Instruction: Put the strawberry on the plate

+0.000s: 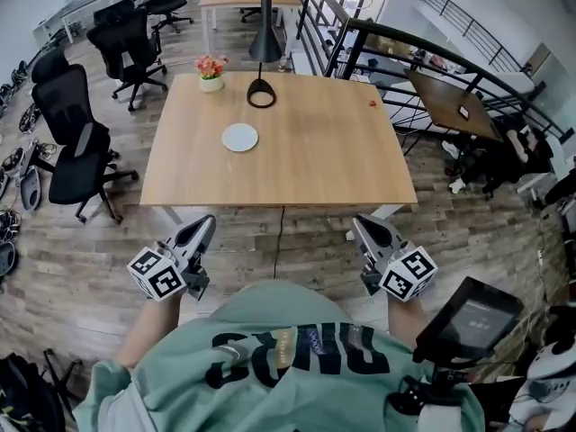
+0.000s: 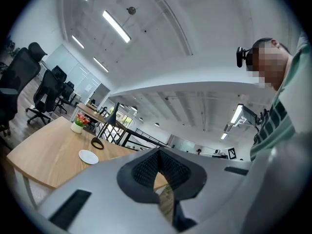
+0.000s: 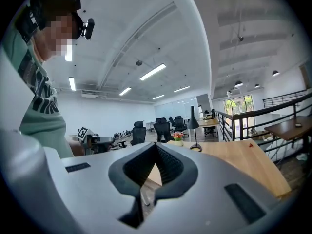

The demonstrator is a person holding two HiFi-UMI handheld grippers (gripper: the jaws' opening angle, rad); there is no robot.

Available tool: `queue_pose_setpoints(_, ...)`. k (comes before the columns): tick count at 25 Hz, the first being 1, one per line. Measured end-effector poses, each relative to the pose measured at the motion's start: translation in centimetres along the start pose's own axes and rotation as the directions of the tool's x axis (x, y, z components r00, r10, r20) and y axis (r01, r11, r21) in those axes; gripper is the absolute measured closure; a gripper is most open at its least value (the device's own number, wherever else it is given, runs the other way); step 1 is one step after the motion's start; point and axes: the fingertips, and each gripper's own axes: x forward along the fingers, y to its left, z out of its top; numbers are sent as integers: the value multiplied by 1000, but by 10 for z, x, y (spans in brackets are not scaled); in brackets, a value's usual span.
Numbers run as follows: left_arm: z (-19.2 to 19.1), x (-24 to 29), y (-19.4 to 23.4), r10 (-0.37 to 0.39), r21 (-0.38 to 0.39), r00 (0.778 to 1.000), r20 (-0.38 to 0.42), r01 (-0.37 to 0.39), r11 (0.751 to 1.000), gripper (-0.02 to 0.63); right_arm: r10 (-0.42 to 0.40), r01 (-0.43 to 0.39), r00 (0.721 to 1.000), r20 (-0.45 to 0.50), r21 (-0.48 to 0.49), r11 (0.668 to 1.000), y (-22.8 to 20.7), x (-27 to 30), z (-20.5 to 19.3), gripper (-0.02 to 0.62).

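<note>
Where we're at: pretty much nothing done yet, going by how things lie. The strawberry isn't on the plate and neither gripper is anywhere near it.
Strawberry (image 1: pixel 373 103): a tiny red speck near the far right edge of the tabletop (image 1: pixel 315 165), sitting on its own.
Plate (image 1: pixel 240 137): small, white and bare, left of centre and well apart from the strawberry.
Left gripper (image 1: pixel 205 225): jaws together with nothing between them, held close to our body short of the tabletop's near edge.
Right gripper (image 1: pixel 362 225): same deal, jaws pressed together and empty, also off the tabletop.
What's left: everything, we reckon. Step up, open a gripper, grab the berry, carry it over to the plate, let go. The right gripper looks like the closer one.
Head view only: the whole layout in one go, with both grippers plus the black lamp (image 1: pixel 264 52) and the flower pot (image 1: pixel 211 70) at the far edge.
Left gripper view only: catches the plate, but no strawberry that we can find.
Right gripper view only: catches the strawberry as a red dot, and we can't spot the plate in it.
</note>
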Motion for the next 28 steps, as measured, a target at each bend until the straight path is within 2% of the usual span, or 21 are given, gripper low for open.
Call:
queue_pose_setpoints(7,3,13,27,3,-20,1000,3,-3,1000,603,-12,12,1000,-3,0,1000,-16,26,12,591)
queue_pose_setpoints(12,-2,42,31,28,-23,1000,-12,-28,999,603,23,-23,1000,-1,16,1000,-48,39,7,591)
queue_pose_setpoints(19,-1,119,13,97,19,995,13,-97,995,603,104,-105,994,45,23,994,-138,41,13,591)
queue_pose_setpoints(24,0,195,-19,112,48,994,17,-113,992,603,140,-141,988,71,-2,990,-209,21,31,591)
queue_pose_setpoints(28,-9,242,-44,108,68,994,0,-108,992,603,151,-152,986,77,12,988,-254,2,23,591)
